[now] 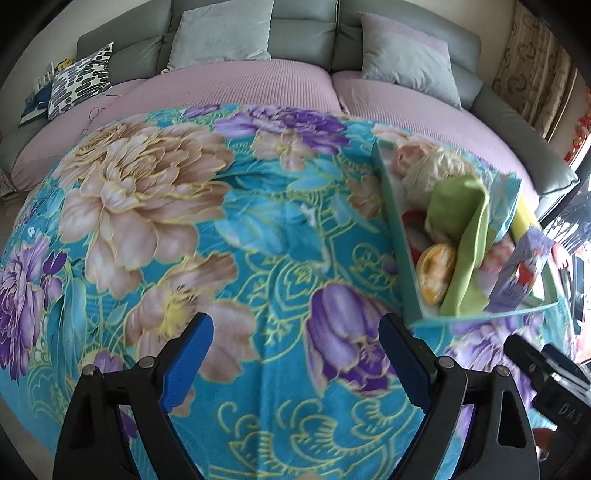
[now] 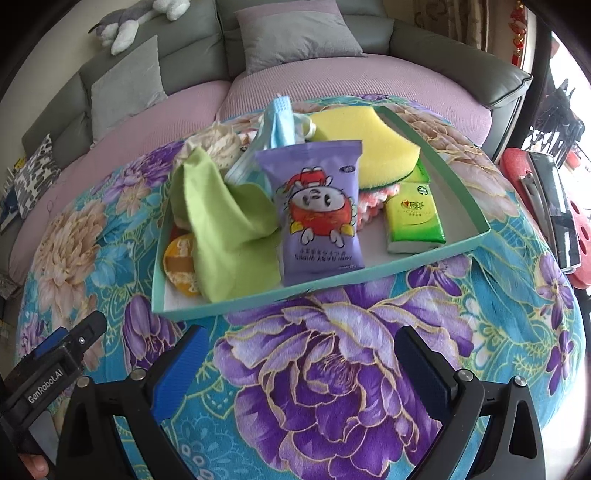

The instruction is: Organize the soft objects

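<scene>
A shallow teal-rimmed tray (image 2: 369, 275) lies on a floral blanket and holds the soft items. A purple wipes pack (image 2: 317, 214) stands at its front, and a green cloth (image 2: 221, 225) is heaped to the left beside an orange round item (image 2: 181, 266). Behind them lie a yellow sponge (image 2: 369, 147), a green tissue pack (image 2: 413, 218) and a blue face mask (image 2: 280, 122). My right gripper (image 2: 303, 336) hangs open just in front of the tray with nothing between its fingers. My left gripper (image 1: 295, 332) is open over bare blanket, left of the tray (image 1: 399, 243).
The turquoise floral blanket (image 1: 221, 240) covers the whole work surface. A grey sofa with a lilac cover (image 1: 258, 85) and cushions runs behind it. A plush toy (image 2: 125, 22) lies on the sofa back. A red stool (image 2: 517, 166) with a dark device on it stands at the right.
</scene>
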Demonstrator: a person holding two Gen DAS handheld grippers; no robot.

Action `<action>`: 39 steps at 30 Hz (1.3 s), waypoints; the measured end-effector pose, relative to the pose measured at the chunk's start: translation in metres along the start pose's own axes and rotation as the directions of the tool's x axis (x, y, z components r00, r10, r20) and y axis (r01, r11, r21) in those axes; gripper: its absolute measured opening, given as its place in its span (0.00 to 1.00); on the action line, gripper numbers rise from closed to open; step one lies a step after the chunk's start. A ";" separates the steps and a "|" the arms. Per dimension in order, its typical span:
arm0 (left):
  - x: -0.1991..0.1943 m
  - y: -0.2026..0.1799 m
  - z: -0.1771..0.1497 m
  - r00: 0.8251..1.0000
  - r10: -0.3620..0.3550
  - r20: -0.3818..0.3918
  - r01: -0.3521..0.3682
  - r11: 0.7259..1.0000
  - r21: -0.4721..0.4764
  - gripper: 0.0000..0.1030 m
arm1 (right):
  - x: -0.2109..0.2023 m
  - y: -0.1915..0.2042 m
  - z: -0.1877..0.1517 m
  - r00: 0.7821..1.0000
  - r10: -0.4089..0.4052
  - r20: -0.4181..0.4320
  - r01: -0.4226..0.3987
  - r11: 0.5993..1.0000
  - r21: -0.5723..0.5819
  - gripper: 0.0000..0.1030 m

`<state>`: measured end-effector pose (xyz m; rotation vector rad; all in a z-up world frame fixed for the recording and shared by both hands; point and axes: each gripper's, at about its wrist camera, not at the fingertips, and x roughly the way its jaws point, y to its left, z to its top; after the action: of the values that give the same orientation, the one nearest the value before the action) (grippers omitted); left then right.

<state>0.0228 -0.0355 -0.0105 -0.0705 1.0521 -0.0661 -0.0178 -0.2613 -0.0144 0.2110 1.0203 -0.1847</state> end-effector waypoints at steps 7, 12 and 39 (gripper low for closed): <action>0.001 0.007 -0.004 1.000 0.005 -0.001 -0.005 1.000 -0.006 0.89 | -0.001 0.008 0.001 1.000 -0.014 0.020 0.015 1.000 -0.021 0.99; 0.002 0.010 -0.001 1.000 0.002 0.003 -0.002 1.000 -0.011 0.89 | 0.007 0.016 0.001 0.999 -0.032 0.017 0.033 0.997 -0.063 0.99; 0.014 -0.002 0.000 1.000 0.028 0.010 -0.028 0.996 0.080 0.89 | 0.016 0.029 0.002 0.998 -0.062 0.026 0.065 0.990 -0.128 1.00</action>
<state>0.0295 -0.0388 -0.0231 0.0170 1.0398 -0.0827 -0.0006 -0.2351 -0.0242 0.0592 1.0142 -0.1777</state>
